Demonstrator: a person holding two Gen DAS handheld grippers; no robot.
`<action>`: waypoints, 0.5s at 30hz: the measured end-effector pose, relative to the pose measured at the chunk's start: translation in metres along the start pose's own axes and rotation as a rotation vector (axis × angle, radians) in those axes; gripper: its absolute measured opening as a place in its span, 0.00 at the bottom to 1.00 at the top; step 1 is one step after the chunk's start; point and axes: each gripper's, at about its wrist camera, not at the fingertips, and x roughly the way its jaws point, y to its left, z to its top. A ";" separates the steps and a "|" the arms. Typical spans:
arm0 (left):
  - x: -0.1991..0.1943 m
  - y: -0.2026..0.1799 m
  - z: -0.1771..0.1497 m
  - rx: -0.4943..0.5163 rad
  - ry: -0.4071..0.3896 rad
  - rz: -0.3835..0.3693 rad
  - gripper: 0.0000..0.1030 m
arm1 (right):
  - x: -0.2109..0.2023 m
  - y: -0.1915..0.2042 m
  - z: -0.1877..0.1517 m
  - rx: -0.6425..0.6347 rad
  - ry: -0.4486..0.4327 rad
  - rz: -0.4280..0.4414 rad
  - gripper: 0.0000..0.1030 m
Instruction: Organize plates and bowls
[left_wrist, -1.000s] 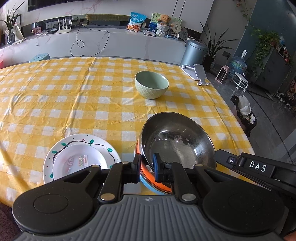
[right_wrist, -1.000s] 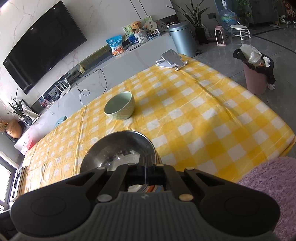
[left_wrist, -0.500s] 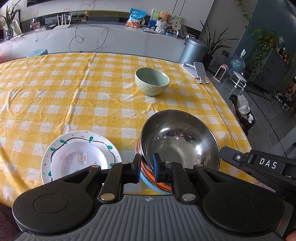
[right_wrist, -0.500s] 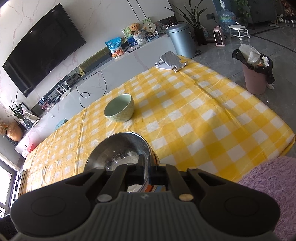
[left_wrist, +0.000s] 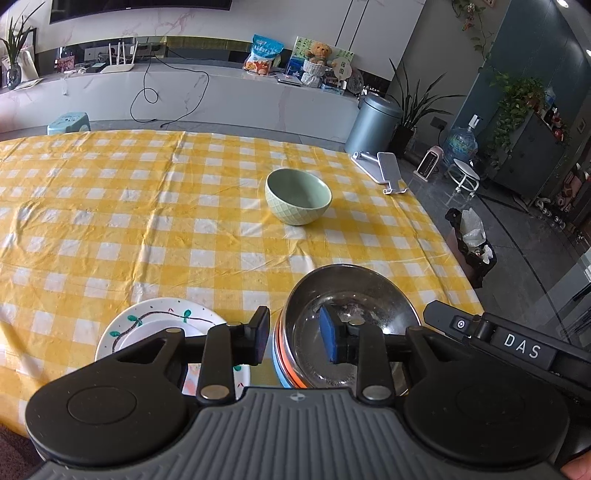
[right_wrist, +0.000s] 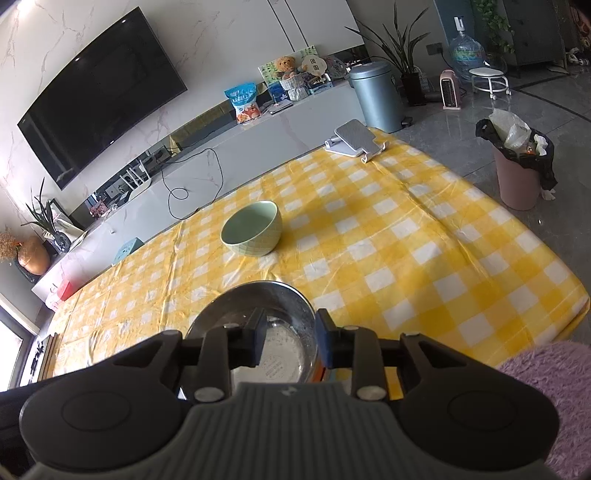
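Note:
A steel bowl (left_wrist: 351, 299) sits on a stack of orange and blue plates (left_wrist: 282, 354) at the near table edge. My left gripper (left_wrist: 295, 332) is open, its jaws straddling the bowl's near rim. My right gripper (right_wrist: 290, 338) is open too, straddling the rim of the same steel bowl (right_wrist: 255, 299). A white plate with green leaf marks (left_wrist: 159, 317) lies left of the stack, a smaller white plate on it. A pale green bowl (left_wrist: 297, 195) stands upright mid-table, also in the right wrist view (right_wrist: 253, 229).
The table wears a yellow checked cloth (left_wrist: 147, 221). A phone stand (left_wrist: 384, 170) sits at the far right corner. A lined waste bin (right_wrist: 517, 162) stands on the floor beyond the right edge. A purple fuzzy cushion (right_wrist: 546, 376) is near the right gripper.
Both grippers were shut on the steel bowl's rim and have now opened. The bowl has come to rest on the plate stack. Both cameras have pulled back slightly.

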 end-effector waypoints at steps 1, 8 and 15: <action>0.000 0.000 0.004 0.009 0.001 -0.001 0.34 | 0.001 0.002 0.004 -0.012 -0.004 -0.001 0.30; 0.006 0.000 0.036 0.047 0.018 -0.035 0.36 | 0.014 0.012 0.032 -0.057 0.011 0.005 0.35; 0.031 0.007 0.069 0.034 0.058 -0.047 0.36 | 0.043 0.023 0.059 -0.109 0.066 -0.006 0.35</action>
